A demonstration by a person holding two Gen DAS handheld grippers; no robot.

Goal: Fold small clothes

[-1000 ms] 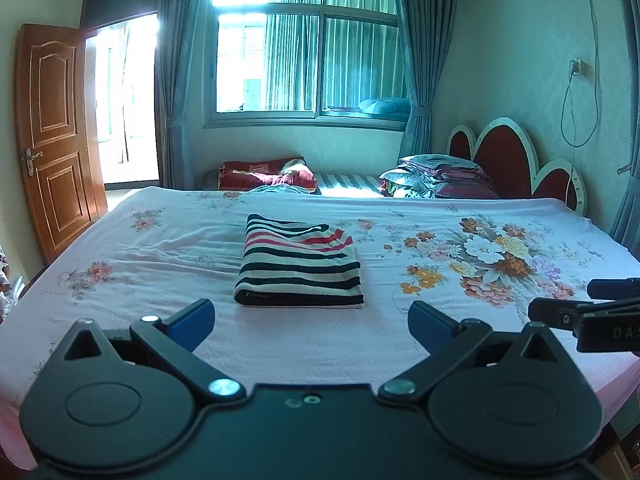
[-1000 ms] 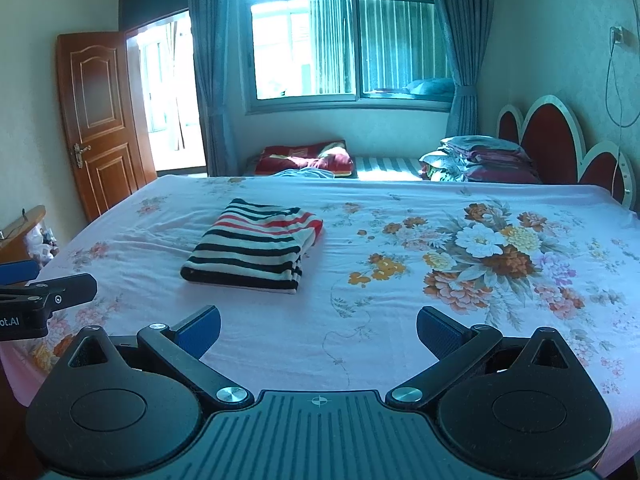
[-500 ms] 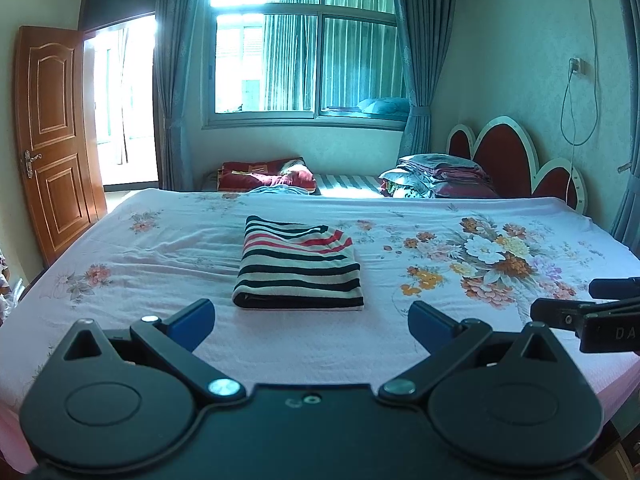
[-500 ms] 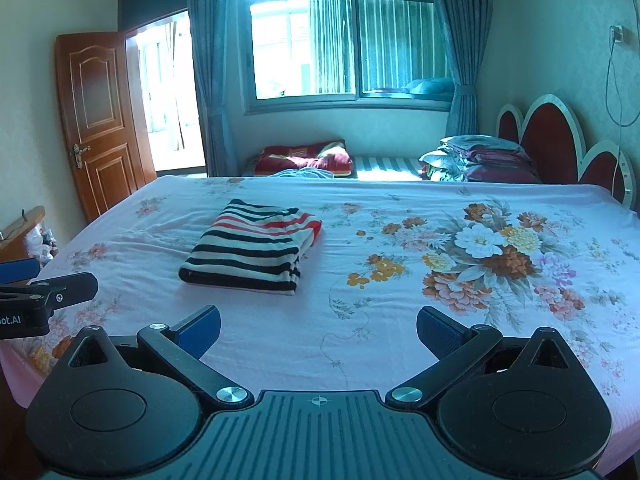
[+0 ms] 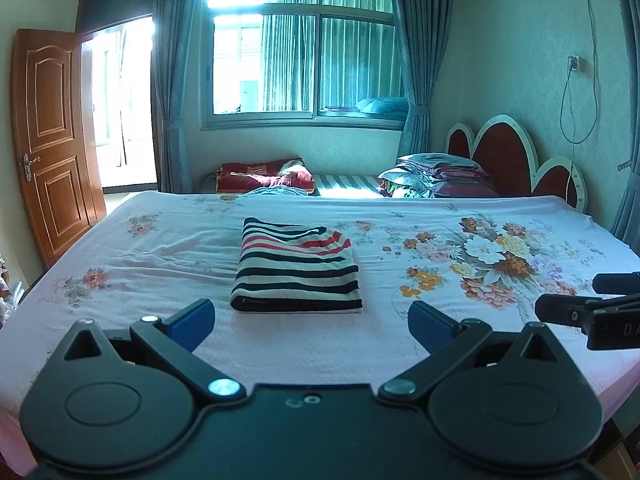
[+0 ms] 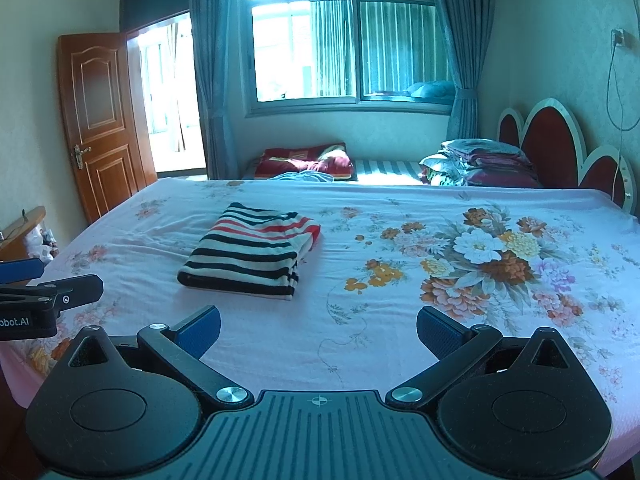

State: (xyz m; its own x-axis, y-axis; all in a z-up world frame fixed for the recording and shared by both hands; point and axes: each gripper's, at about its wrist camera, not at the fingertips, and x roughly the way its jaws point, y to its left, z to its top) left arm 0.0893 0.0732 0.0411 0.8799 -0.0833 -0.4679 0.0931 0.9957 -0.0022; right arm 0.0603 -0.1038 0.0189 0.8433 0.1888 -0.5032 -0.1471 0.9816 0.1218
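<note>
Now, from the left wrist view, my left gripper (image 5: 311, 318) hangs wide open and empty, unmoved over the last second, short of the folded striped garment (image 5: 297, 267) lying mid-bed; from the right wrist view, my right gripper (image 6: 318, 330) is equally spread and empty, so I judge this fold finished.

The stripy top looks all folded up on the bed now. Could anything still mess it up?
Maybe. The striped top is folded, but its upper layer sits a bit crooked at the far end, so a nudge could slide it open. Both grippers, left gripper and right gripper, are open and empty close above the bed sheet; dipping lower, one could snag and pull the sheet, wrinkling the fold.
</note>
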